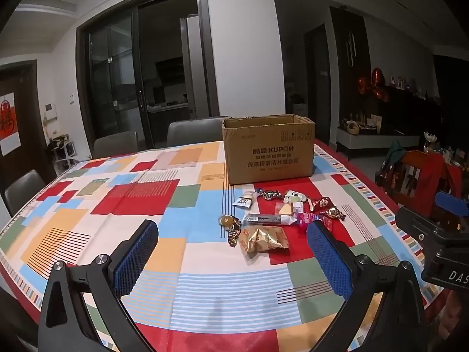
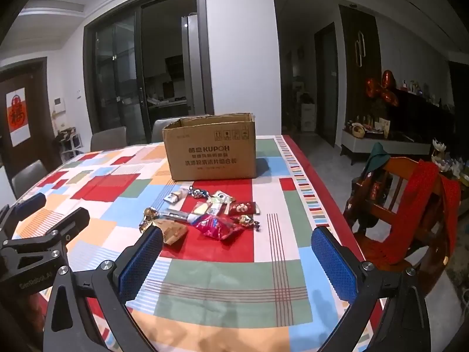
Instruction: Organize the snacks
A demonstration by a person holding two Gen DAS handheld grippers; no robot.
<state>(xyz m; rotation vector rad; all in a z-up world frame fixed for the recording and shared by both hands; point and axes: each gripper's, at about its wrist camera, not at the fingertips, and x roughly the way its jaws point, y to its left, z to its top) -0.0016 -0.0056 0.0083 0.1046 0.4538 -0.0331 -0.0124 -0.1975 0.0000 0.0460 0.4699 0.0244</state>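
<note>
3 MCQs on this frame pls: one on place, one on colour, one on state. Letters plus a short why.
1. Where do the snacks lie?
A. inside the box
B. on the tablecloth in front of the box
C. on a chair

2. Colour of the pads on the tongs?
A. blue
B. yellow
C. white

3. State of the cardboard box?
A. taped shut
B. lying on its side
C. upright, top open

Answers: B, the pile sits on the cloth nearer the cameras than the box; A, blue textured pads in both views; C, flaps open, rim visible.
</note>
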